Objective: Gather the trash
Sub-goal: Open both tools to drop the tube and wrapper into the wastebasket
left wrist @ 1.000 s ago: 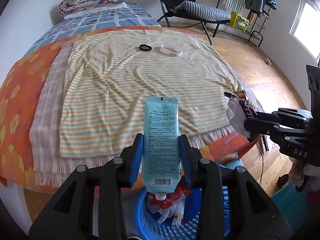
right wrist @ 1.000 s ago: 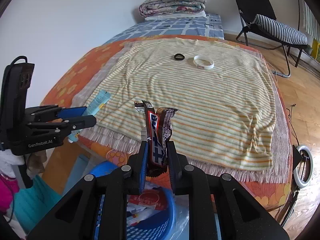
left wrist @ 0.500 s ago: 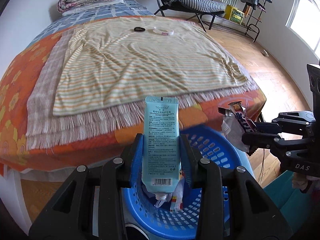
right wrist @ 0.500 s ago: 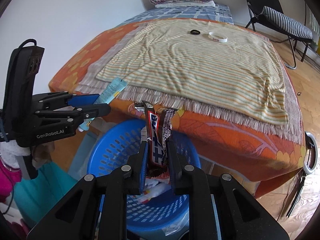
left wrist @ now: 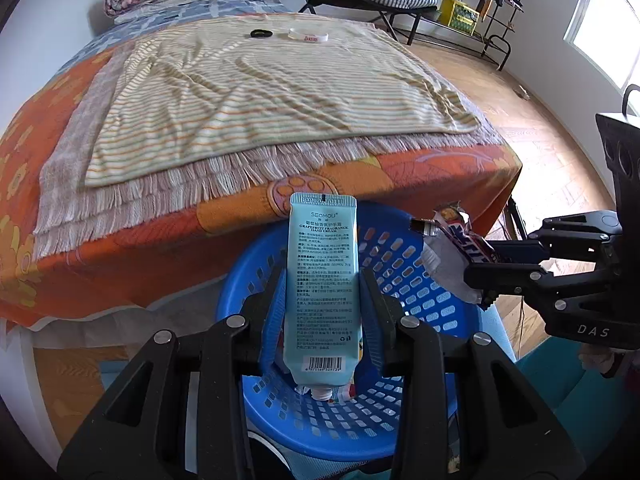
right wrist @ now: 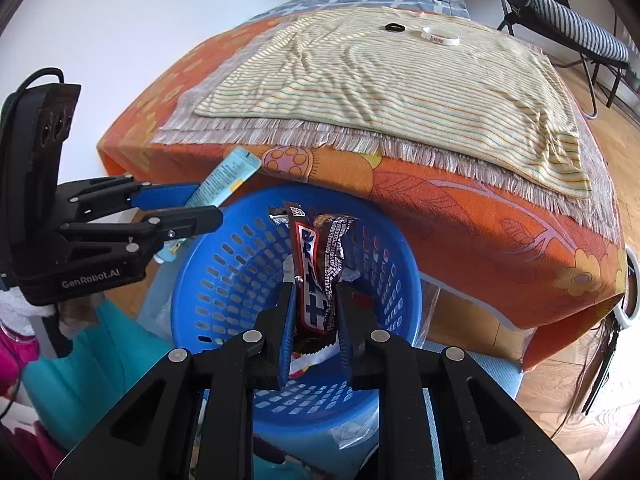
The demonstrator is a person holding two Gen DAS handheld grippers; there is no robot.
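While both grippers hung over the blue plastic basket (left wrist: 404, 276) at the foot of the bed (right wrist: 480, 240), the task stood at the drop-off step, with each hand carrying one piece of trash. The left gripper (left wrist: 322, 312) was partly closed, its blue pads pressing both sides of a pale blue hand cream tube (left wrist: 322, 280), which stood upright above the basket's middle with its cap end pointing down into it. The right gripper (right wrist: 314, 312) was closed much narrower on a crumpled red and brown candy bar wrapper (right wrist: 318, 264), held upright over the basket's far half. In the left wrist view that wrapper (left wrist: 456, 240) hung just above the basket's right rim. Some earlier trash lay at the basket's bottom, mostly hidden. Beyond the basket, a black hair tie (right wrist: 394, 27) and a white wristband (right wrist: 440, 37) lay on the striped blanket (right wrist: 380, 72) at the far end, well apart from the basket. The next move seemed to call for opening each set of jaws so both items fell inside the rim; the wrapper, being near the edge, might need to come further inward first. Compared with a second earlier, both grippers had come back off the bed and sunk toward the basket, which had then barely shown beneath them, while both grips looked unchanged.
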